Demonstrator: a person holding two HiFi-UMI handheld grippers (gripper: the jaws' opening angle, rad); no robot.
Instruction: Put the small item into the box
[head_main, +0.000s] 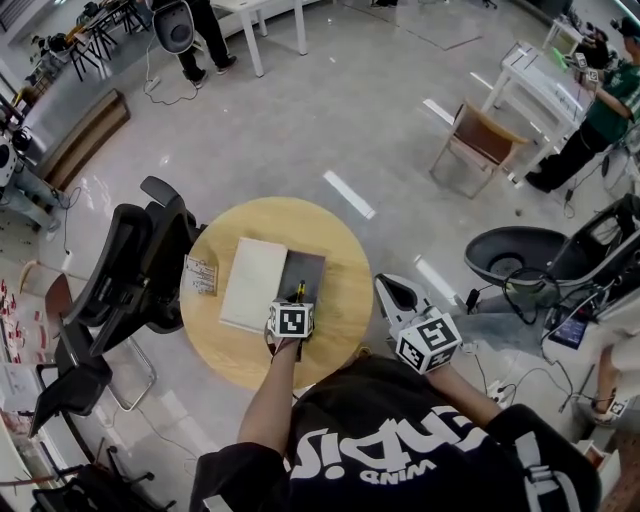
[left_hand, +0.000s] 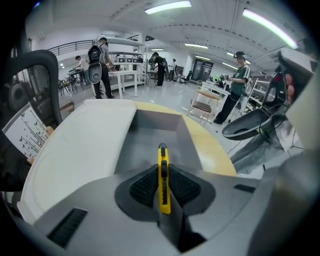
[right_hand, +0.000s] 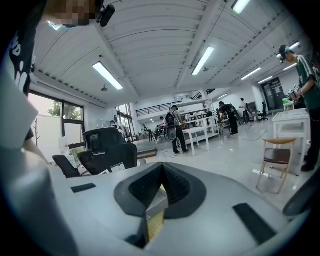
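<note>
Chair (head_main: 130, 270): black, well left of the left tongs (head_main: 298, 298), beside the tabletop (head_main: 345, 312).
Card (head_main: 200, 275): printed, by the tabletop's left rim, left of the lid (head_main: 253, 283).
Lid: white, lying flat just left of the left tongs, alongside the box (head_main: 312, 268).
Box: gray, open, ahead of and below the left tongs.
Left tongs: pinching the knife (left_hand: 162, 167), tips over the box's near end.
Knife: yellow, slim, clamped on edge, nose pointing into the box; whether it touches the box floor cannot be told.
Tabletop: round, wooden, under the left tongs.
Right tongs (head_main: 392, 292): pressed together, holding nothing, just off the tabletop's right rim, well right of the left tongs.
</note>
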